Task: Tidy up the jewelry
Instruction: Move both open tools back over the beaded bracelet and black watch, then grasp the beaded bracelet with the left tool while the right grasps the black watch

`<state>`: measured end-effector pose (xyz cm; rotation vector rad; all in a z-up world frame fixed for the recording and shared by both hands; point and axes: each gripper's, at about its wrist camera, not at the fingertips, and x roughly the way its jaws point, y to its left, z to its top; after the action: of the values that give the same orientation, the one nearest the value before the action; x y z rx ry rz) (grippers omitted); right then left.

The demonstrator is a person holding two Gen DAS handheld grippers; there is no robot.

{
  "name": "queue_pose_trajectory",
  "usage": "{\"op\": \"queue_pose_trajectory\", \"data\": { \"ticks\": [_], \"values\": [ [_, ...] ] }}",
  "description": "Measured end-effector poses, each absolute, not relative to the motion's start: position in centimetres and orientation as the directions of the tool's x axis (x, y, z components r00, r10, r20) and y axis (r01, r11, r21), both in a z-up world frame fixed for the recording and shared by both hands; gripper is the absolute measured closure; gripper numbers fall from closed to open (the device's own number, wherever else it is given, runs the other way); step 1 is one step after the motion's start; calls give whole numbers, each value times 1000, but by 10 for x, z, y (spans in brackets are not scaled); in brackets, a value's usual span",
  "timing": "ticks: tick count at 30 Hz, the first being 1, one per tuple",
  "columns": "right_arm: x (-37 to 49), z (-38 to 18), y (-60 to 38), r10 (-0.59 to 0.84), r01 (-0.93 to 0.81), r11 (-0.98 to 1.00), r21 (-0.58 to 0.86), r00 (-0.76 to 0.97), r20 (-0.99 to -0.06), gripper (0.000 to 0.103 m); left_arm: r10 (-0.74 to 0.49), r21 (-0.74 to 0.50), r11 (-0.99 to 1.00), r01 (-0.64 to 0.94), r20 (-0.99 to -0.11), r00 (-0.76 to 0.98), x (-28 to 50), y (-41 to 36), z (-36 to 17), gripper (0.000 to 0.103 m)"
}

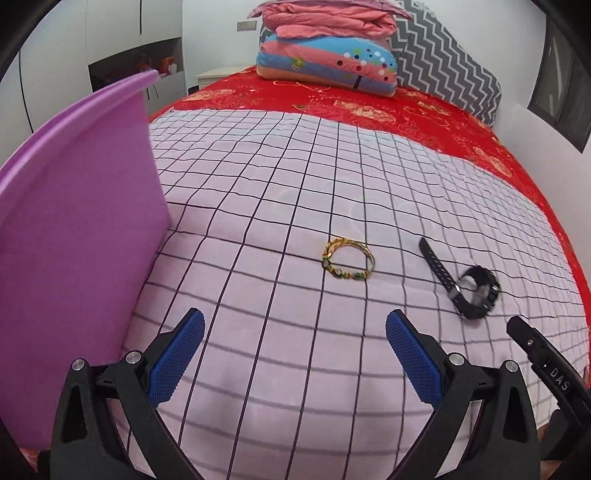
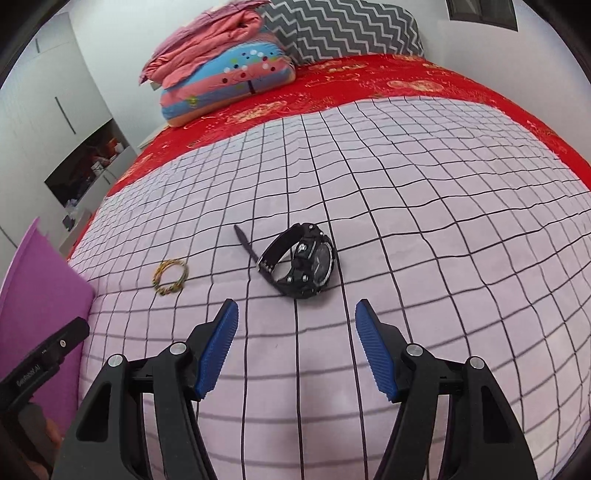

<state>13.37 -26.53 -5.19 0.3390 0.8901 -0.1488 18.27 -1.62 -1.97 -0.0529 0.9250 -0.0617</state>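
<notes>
Bed scene — pale lilac quilt with a black grid pattern spread over a red sheet with gold floral print.

Left gripper, black frame with blue textured pads: jaws spread wide, nothing between them, hanging above the quilt. Ahead of it lies the gold bangle with green accents, flat on the quilt, well clear of the pads. To the bangle's right, apart from it, sits the black chunky wristwatch with perforated rubber strap, one strap end stretched out toward the upper left. Slight blur on the watch in the left wrist view.

Right gripper, same build: jaws spread, nothing pinched. The watch lies just ahead of the fingertips, resting on its side with the dial facing right; the bangle is off to the left of it, near the purple plastic bin.

That bin stands on the quilt at the left edge, its smooth outer wall tall in the left wrist view; its inside is not visible. Part of the other gripper's black body shows at the edge of each view.

At the head of the bed: folded pink blanket stacked on a pillow striped blue, pink and orange with dots, beside a grey-and-white chevron pillow. White wall and cabinets behind.
</notes>
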Motion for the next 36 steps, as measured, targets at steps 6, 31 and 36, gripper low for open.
{"op": "queue_pose_trajectory", "data": {
  "ticks": [6, 31, 36],
  "values": [
    [176, -71, -273, -30, 320, 924, 208, 603, -797, 40, -49, -57, 998, 6, -804, 593, 223, -24, -44, 6],
    [211, -115, -274, -129, 355, 932, 77, 522, -843, 40, -12, 16, 999, 44, -826, 564, 287, -63, -104, 6],
    [211, -117, -271, -153, 346, 937, 47, 530, -834, 45, -30, 9, 998, 66, -825, 564, 289, -66, -104, 10]
  ]
}}
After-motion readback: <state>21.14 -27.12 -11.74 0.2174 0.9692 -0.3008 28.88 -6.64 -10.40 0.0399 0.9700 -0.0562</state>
